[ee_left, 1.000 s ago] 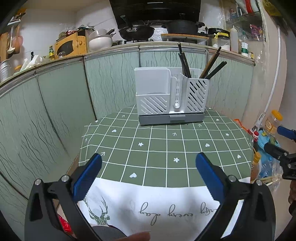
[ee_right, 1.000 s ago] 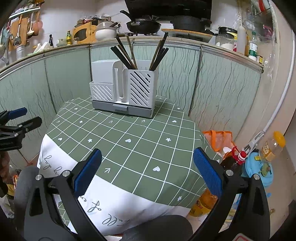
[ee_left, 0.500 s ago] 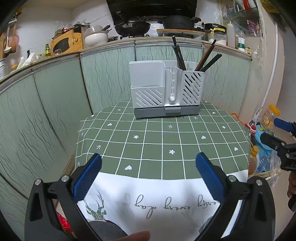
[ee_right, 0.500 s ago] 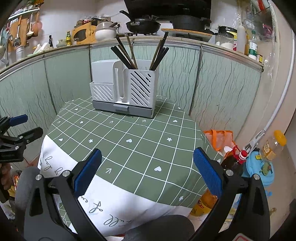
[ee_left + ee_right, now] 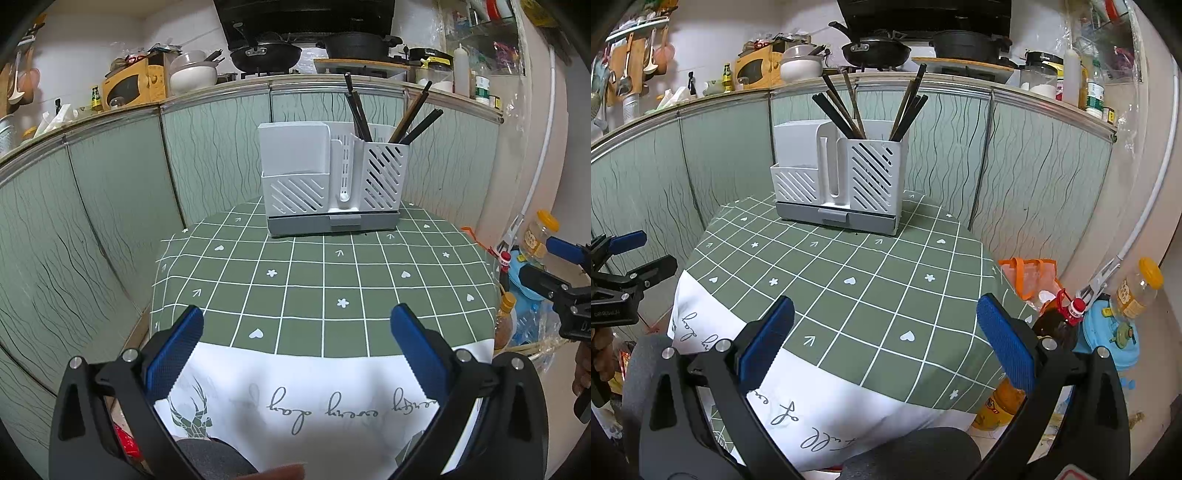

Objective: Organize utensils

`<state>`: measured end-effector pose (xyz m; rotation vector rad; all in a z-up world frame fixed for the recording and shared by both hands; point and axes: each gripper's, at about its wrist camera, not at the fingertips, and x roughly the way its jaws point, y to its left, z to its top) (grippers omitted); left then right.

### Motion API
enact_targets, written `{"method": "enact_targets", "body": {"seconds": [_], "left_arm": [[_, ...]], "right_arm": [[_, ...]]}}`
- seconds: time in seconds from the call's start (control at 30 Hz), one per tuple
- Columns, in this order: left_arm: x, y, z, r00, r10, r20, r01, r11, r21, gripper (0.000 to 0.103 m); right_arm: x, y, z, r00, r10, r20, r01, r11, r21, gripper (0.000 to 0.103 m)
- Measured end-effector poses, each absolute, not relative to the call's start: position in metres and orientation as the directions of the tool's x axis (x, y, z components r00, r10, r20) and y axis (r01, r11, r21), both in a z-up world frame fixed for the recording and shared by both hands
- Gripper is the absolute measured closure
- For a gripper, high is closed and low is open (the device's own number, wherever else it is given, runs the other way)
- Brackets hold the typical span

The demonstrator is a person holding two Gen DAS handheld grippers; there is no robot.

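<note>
A white slotted utensil holder (image 5: 328,184) on a grey base stands at the far side of the table; it also shows in the right wrist view (image 5: 838,184). Several dark chopsticks (image 5: 391,114) stand in its right compartment, also visible from the right (image 5: 871,107). My left gripper (image 5: 295,343) is open and empty at the table's near edge. My right gripper (image 5: 886,339) is open and empty over the near right corner. Each gripper shows at the edge of the other's view, the right one (image 5: 554,269) and the left one (image 5: 628,258).
The table carries a green checked cloth (image 5: 332,280) with a white hem. Green panelled walls (image 5: 92,221) enclose it at the back and left. Bottles, a jar and bags (image 5: 1108,306) crowd the floor on the right. A cluttered counter (image 5: 258,62) runs behind.
The left gripper has drawn back and lifted slightly, so the holder sits lower and smaller in its view. The right gripper has barely moved. Both stay open.
</note>
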<state>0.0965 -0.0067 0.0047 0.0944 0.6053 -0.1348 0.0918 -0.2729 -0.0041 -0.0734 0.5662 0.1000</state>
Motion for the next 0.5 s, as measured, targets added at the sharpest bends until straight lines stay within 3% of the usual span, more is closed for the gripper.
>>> {"method": "enact_targets", "body": {"seconds": [0.5], "left_arm": [[0.0907,-0.0081,0.0135,0.828,-0.099,-0.552,0.15,0.988,0.047,0.004]], "right_arm": [[0.0881,-0.2751,0.0028,0.85,0.08,-0.52,-0.11,0.994,-0.026,0.008]]}}
